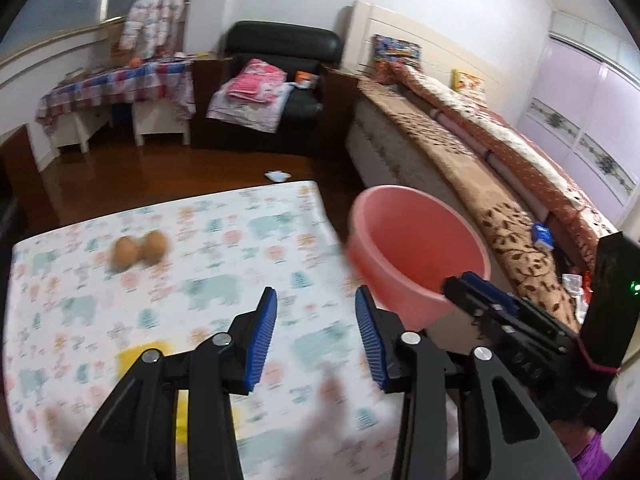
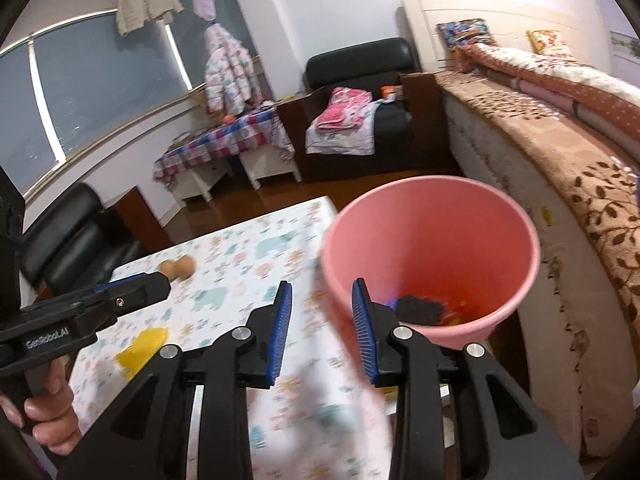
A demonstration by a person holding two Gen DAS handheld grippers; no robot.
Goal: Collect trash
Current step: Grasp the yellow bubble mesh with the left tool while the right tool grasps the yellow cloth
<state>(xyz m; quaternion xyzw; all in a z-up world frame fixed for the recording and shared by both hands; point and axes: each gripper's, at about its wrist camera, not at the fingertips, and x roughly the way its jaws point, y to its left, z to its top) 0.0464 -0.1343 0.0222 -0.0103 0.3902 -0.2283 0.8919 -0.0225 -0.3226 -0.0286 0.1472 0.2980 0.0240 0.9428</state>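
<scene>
Left claw (image 1: 316,312), jaws spread wide and empty, above the patterned worktop (image 1: 224,232). Two brown egg-like items (image 1: 140,250) lie toward its far left edge; a yellow scrap (image 2: 142,346) nearer. Right claw (image 2: 322,312), jaws likewise apart and empty, beside the pink bucket (image 2: 432,216) at the worktop's right edge, debris inside.

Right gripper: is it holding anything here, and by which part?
Nothing held. The right gripper is open beside the pink bucket, with nothing between its fingers; the left gripper is open too.
</scene>
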